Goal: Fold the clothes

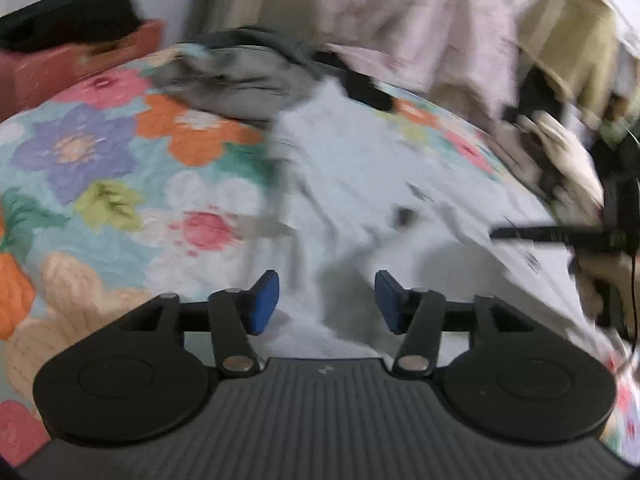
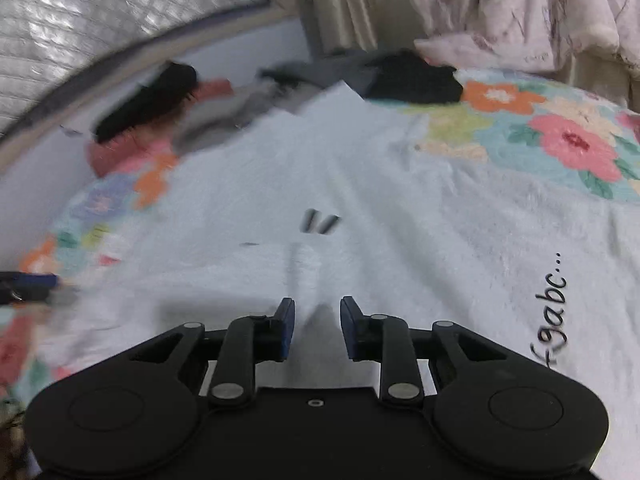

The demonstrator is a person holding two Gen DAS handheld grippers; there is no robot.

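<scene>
a white shirt (image 2: 360,184) lies spread and wrinkled on a floral bedspread (image 1: 100,168), no finished fold visible, with the left gripper (image 1: 326,300) and right gripper (image 2: 317,326) both empty, fingers apart, just above it.

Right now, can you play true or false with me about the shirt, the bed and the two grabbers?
1. The white shirt lies spread on the flowery bedspread. True.
2. The left gripper is squeezing the shirt. False: its jaws are open and hold nothing.
3. The shirt has black writing on it. True.
4. The right gripper holds a sock. False: it is open and empty.
5. Grey clothes sit beyond the shirt. True.
</scene>
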